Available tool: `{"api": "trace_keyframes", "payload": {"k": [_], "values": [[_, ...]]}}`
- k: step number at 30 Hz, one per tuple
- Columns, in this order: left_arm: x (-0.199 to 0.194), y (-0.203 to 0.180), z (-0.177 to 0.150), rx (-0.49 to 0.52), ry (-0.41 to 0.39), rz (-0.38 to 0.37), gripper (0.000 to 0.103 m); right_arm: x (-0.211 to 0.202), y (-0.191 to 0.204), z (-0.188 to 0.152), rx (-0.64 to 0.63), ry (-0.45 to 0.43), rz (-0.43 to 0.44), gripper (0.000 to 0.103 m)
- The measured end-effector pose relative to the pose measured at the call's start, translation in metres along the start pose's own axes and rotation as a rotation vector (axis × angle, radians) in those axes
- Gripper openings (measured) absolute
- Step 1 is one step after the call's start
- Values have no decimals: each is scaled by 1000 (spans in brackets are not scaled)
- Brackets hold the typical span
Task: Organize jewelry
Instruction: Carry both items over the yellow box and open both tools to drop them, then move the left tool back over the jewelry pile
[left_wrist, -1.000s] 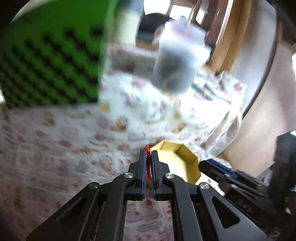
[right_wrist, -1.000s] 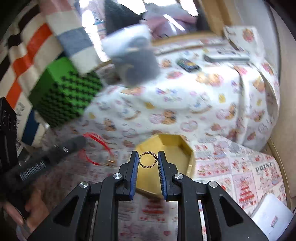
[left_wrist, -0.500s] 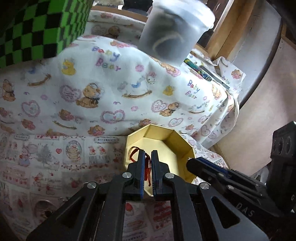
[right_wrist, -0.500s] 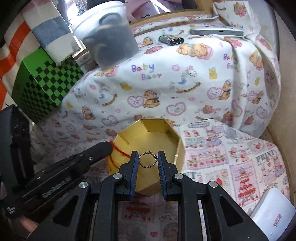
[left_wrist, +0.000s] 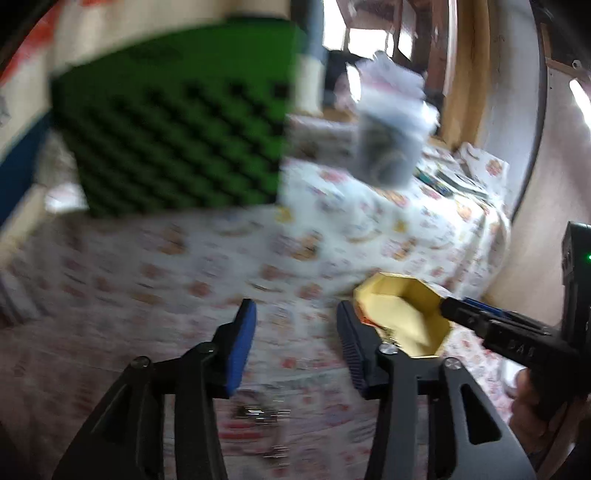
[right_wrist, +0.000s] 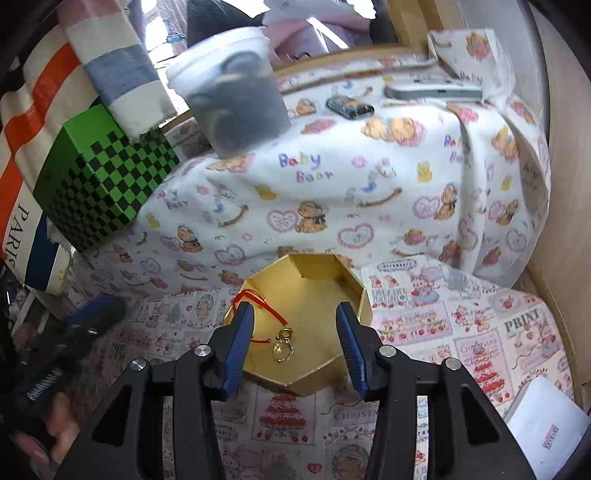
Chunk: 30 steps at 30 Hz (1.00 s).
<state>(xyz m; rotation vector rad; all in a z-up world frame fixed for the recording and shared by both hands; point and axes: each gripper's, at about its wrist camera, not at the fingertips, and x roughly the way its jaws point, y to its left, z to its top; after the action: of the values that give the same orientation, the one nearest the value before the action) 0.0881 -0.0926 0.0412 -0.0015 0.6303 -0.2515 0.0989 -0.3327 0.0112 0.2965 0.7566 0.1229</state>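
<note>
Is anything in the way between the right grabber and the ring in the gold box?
Nothing visible is. The right gripper hangs open right above the gold box, and the ring lies uncovered on its floor beside the red cord.

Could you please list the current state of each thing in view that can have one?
Left tool: open, holding nothing.
Right tool: open, holding nothing, above the box.
Gold octagonal cardboard box: lidless, upright.
Red cord bracelet: in the box, draped over its rim.
Small chain ring: lying on the box floor.
</note>
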Motion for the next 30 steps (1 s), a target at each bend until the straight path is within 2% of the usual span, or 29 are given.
{"api": "trace_keyframes", "payload": {"k": [1,2,3,7,9,14,18,22,30], "values": [[-7,4,0,12,-25,63,61,-1,1,0,0,-2,2,49],[-12,8,-2,21,-44,111,77,-2,3,-1,-2,-5,4,49],[-17,12,-3,21,-63,136,85,-3,4,-2,-6,-9,5,49],[-26,31,-10,-24,-83,140,85,-8,13,-4,-42,-37,-31,51],[-29,38,-15,-37,-91,131,87,-10,16,-5,-48,-59,-35,57],[-31,46,-22,-48,-101,118,92,4,29,-13,-95,-25,-51,58],[-33,54,-28,-99,-138,155,95,1,35,-16,-110,-39,-40,60],[-25,63,-36,-123,-97,133,95,-2,43,-19,-137,-45,-34,62],[-15,60,-47,-67,-72,203,96,4,50,-24,-165,-34,-48,67]]}}
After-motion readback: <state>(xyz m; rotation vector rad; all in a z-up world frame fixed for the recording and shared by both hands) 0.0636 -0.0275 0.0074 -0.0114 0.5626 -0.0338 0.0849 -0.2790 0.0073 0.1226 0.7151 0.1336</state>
